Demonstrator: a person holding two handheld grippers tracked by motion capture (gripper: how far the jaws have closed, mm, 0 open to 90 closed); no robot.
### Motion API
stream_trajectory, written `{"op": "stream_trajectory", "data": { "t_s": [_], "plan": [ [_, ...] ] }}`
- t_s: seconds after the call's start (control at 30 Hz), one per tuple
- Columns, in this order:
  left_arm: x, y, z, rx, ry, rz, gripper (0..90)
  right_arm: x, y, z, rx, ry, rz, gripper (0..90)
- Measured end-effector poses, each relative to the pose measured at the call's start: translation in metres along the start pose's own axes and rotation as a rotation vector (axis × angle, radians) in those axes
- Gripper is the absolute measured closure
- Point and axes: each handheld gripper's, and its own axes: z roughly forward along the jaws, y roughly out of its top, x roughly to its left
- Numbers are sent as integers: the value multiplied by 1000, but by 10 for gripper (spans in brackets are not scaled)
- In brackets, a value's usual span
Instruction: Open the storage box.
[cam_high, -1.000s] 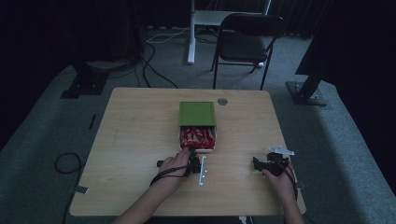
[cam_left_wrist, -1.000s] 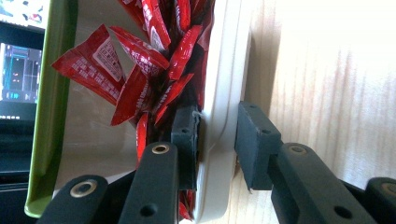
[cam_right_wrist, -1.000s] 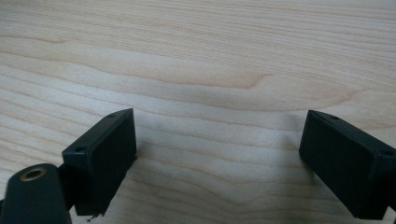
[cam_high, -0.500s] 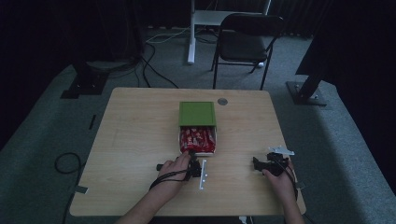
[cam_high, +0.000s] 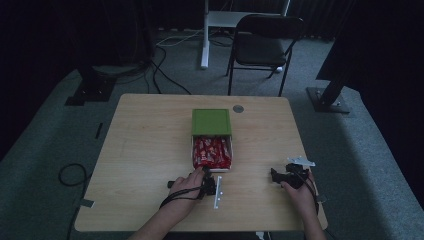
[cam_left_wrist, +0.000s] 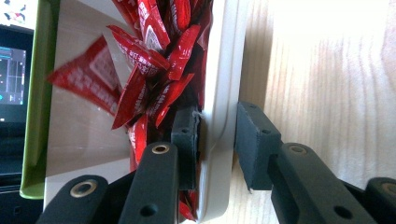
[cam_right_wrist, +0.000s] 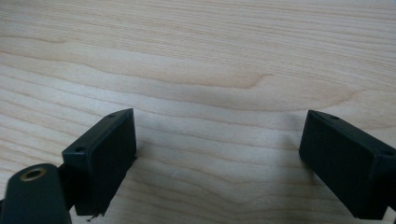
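Observation:
A green box (cam_high: 211, 121) lies mid-table with its white drawer (cam_left_wrist: 219, 70) slid out toward me, full of red packets (cam_high: 212, 151). My left gripper (cam_high: 212, 184) is at the drawer's near end. In the left gripper view it (cam_left_wrist: 217, 135) is shut on the drawer's front wall, one jaw inside against the packets (cam_left_wrist: 154, 60), the other outside over the wood. My right gripper (cam_high: 277, 176) rests on the table to the right, well apart from the box. Its jaws (cam_right_wrist: 217, 154) stand open over bare wood with nothing between them.
A small round grey disc (cam_high: 238, 108) sits in the tabletop (cam_high: 145, 145) beyond the box. Behind the table stands a black folding chair (cam_high: 265, 45), with cables on the floor (cam_high: 70, 172) to the left.
The white drawer has slid farther out of the green box toward me, showing more red packets, and the left gripper came slightly nearer. The right gripper has stayed put.

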Motion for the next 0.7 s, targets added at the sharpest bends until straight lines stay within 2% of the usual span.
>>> {"op": "stream_trajectory", "data": {
  "t_s": [0.63,0.7],
  "plan": [
    [-2,1,-12,0,-21,-27,731,0,0,0,0,0,-1,104],
    [-1,2,-13,-9,-33,-47,731,0,0,0,0,0,0,104]
  ]
}}
